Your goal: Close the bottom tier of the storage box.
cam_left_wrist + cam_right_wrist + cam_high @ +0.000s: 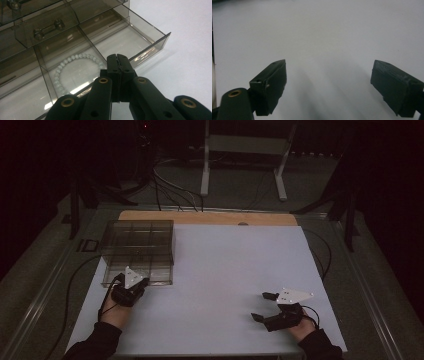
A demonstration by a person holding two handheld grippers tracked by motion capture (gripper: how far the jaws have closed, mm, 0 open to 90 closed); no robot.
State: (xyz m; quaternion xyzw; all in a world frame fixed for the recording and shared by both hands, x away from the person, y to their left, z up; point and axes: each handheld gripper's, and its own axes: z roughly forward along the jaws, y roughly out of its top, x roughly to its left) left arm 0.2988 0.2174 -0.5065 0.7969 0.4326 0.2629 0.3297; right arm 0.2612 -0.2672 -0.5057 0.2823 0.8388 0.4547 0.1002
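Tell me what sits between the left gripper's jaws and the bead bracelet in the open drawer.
In the left gripper view, the drawer's front wall stands between the shut left gripper and the bracelet.

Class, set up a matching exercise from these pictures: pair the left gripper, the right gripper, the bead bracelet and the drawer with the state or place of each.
1 left gripper
2 right gripper
3 bead bracelet
4 drawer

A pulled out
B jaws wide apart over the white table
C lies in a drawer compartment
D jaws shut at the drawer's front

Pairs: 1-D, 2-B, 3-C, 4-A
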